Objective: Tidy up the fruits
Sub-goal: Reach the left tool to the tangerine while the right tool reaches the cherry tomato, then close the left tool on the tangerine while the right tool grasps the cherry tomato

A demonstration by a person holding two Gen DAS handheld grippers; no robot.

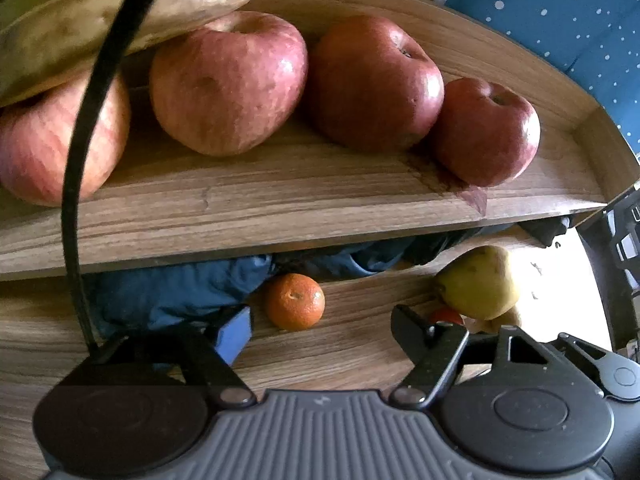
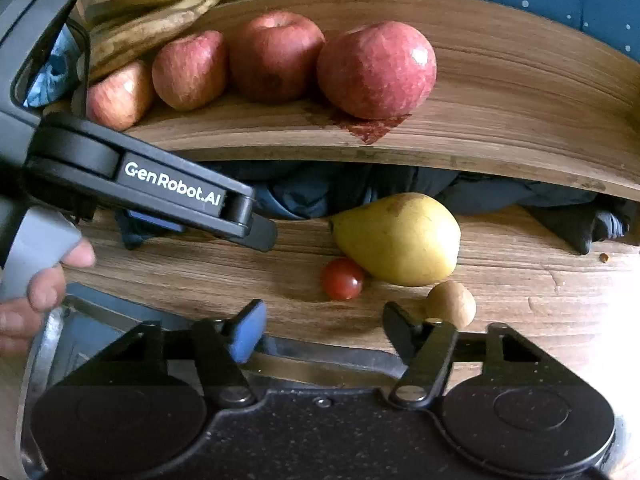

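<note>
Several red apples (image 1: 228,84) (image 2: 376,70) stand in a row on a raised wooden shelf (image 1: 280,200). Below it, on the wooden table (image 2: 200,276), a mandarin (image 1: 295,301) lies just ahead of the gap of my left gripper (image 1: 322,330), which is open and not touching it. To its right lies a yellow pear (image 1: 478,282) (image 2: 400,240). In the right wrist view a cherry tomato (image 2: 343,279) and a small brown round fruit (image 2: 451,304) sit by the pear. My right gripper (image 2: 324,328) is open, with the tomato just beyond its fingertips.
A striped squash (image 2: 156,4) rests on the shelf's back left, partly over the apples. Blue cloth (image 1: 172,292) is bunched under the shelf. A hand (image 2: 40,292) holds the left gripper's body, whose finger (image 2: 256,236) reaches in from the left. A metal-rimmed pan (image 2: 48,340) lies below.
</note>
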